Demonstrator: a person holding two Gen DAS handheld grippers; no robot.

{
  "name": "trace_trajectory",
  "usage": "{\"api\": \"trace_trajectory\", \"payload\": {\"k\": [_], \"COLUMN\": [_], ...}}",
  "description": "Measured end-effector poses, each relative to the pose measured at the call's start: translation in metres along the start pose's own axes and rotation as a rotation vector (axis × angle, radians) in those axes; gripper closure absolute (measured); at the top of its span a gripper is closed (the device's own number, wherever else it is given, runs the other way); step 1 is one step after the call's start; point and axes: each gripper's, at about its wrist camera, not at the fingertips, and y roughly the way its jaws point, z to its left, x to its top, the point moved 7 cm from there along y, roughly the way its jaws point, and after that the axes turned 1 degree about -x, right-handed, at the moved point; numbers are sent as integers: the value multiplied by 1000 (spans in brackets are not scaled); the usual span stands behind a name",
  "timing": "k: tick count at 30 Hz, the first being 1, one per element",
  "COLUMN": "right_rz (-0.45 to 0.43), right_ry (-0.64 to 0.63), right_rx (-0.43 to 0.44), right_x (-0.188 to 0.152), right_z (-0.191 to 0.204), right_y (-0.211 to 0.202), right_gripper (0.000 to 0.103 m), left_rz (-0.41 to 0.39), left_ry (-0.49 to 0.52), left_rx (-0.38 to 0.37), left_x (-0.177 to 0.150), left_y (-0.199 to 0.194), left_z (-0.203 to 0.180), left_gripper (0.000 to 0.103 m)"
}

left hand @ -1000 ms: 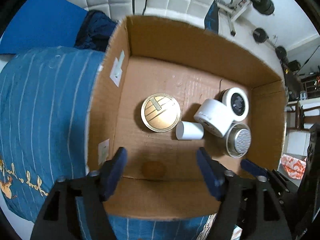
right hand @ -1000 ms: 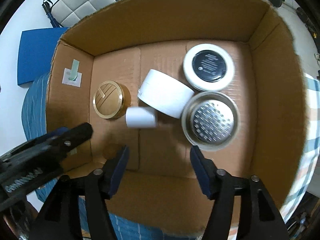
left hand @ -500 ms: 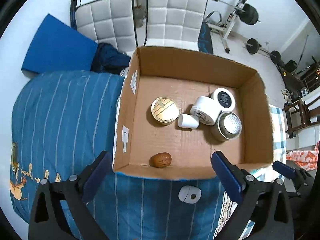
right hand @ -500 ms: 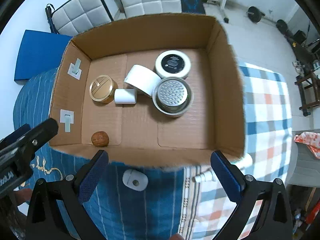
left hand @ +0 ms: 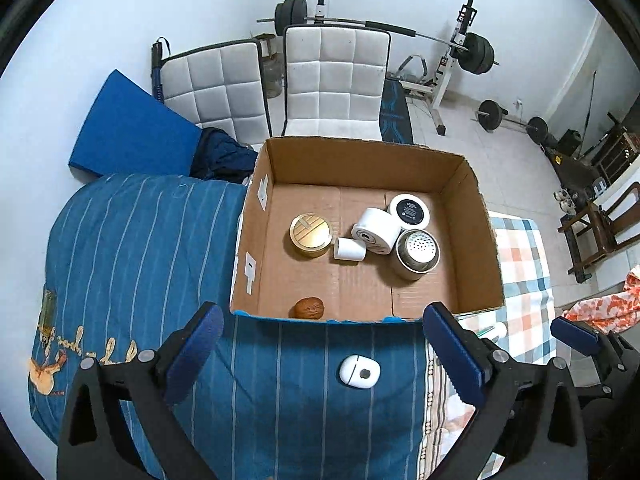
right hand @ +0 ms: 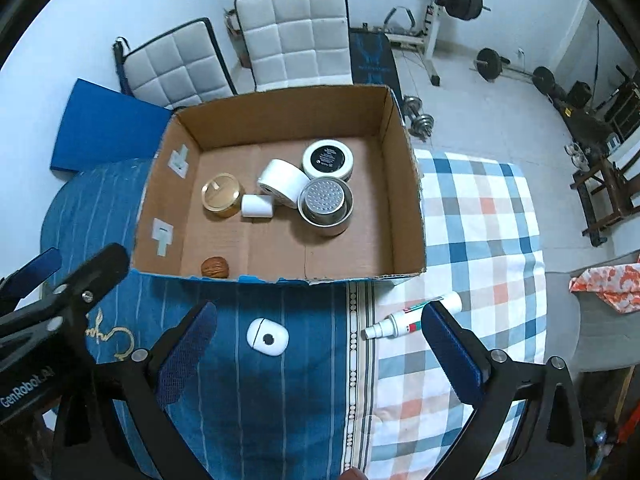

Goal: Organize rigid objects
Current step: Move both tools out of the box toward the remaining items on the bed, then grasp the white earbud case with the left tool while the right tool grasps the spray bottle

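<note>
A cardboard box (left hand: 472, 188) (right hand: 412, 184) sits on the bed. Inside lie a gold-lidded tin (left hand: 311, 232) (right hand: 222, 193), a small white cylinder (left hand: 349, 249) (right hand: 257, 205), a white roll (left hand: 376, 225) (right hand: 283, 182), a black-lidded white jar (left hand: 411, 210) (right hand: 328, 157), a steel perforated cup (left hand: 416, 249) (right hand: 326, 204) and a walnut (left hand: 308, 307) (right hand: 215, 267). A white oval case (left hand: 359, 371) (right hand: 267, 337) lies on the bedcover in front of the box. A white spray bottle (right hand: 412, 316) lies to its right. My left gripper (left hand: 320, 360) and right gripper (right hand: 316, 356) are open and empty, above the bedcover near the case.
The bed has a blue striped cover (left hand: 140, 248) and a checked sheet (right hand: 480, 216). Two white padded chairs (left hand: 336, 80) stand behind the box. A blue mat (left hand: 128, 132) leans at the left. Weights and a barbell rack (left hand: 460, 52) fill the far floor.
Both grippers have pulled back and up from inside the box and opened wider. The walnut now lies at the box's front edge. The white case and spray bottle came into view.
</note>
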Motion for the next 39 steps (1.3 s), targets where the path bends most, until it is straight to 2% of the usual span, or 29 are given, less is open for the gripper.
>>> {"api": "trace_trajectory", "payload": {"k": [5, 10, 14, 18, 22, 24, 26, 29, 30, 32, 36, 39], "right_rz": [6, 60, 152, 248, 314, 342, 354, 342, 348, 361, 427, 489], "right_ry": [-6, 64, 195, 367, 486, 551, 599, 644, 643, 626, 432, 217], "right_rx": [42, 44, 46, 72, 96, 128, 162, 183, 176, 163, 94, -4], "right_x": [-6, -16, -27, -37, -48, -53, -53, -51, -51, -55, -66, -82], "right_z": [-13, -57, -109, -157, -179, -183, -182, -179, -178, -176, -167, -161], "right_y": [-11, 5, 43, 95, 142, 164, 179, 199, 204, 208, 204, 202], "right_gripper": [0, 0, 0, 0, 3, 15, 23, 38, 47, 52, 64, 68], "left_rz": [10, 101, 229, 361, 452, 477, 497, 514, 517, 526, 554, 563], "left_ry": [-22, -72, -112, -186, -291, -325, -348, -384, -394, -413, -458, -468], "left_rx": [9, 59, 87, 54, 22, 16, 17, 8, 5, 0, -20, -8], "left_x": [-10, -38, -69, -98, -121, -128, -134, -138, -139, -139, -142, -146], "left_y": [-6, 21, 67, 114, 146, 156, 164, 173, 175, 179, 195, 205], "left_z": [-10, -10, -8, -9, -5, -5, -3, -4, -5, -7, -12, -13], "left_gripper": [1, 1, 1, 1, 1, 1, 1, 1, 1, 1, 1, 1]}}
